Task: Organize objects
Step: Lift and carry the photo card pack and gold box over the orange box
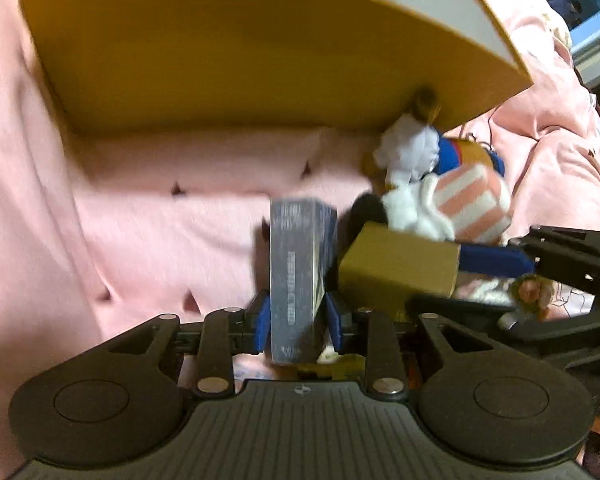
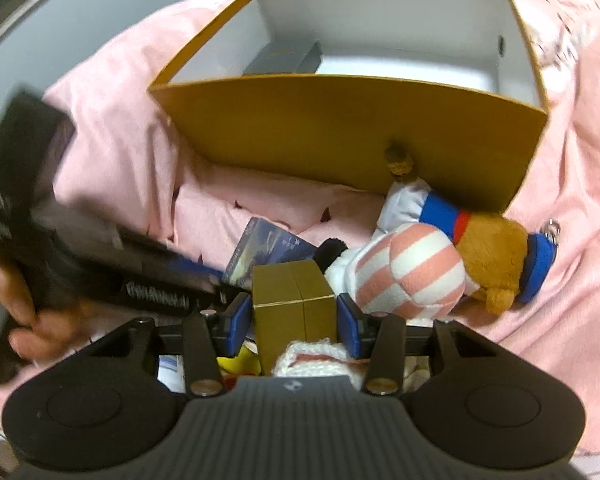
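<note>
On the pink bedspread (image 2: 112,168) sits a big yellow box (image 2: 340,128), open top, white inside, w/ a dark flat box (image 2: 288,58) lying at its bottom near the front-left corner. My left gripper (image 1: 298,316) is closed on a grey-blue box (image 1: 298,280), held upright btwn the blue pads (image 1: 262,322), both pads touching its sides; it's in front of the yellow box's outer wall. My right gripper (image 2: 294,320) has a small gold box (image 2: 294,300) btwn its pads (image 2: 350,326); left pad looks to be touching it, right pad has a thin gap, so can't tell if the grip is firm. Gold box is just beside the grey-blue one, to its right. A plush bear (image 2: 440,256) w/ pink-white striped part, blue cap and white sleeve lies on its side right behind the gold box, one paw against the yellow box's front wall. Knitted white-pink item (image 2: 312,356) shows under the right gripper. Left view is motion-blurred.
</note>
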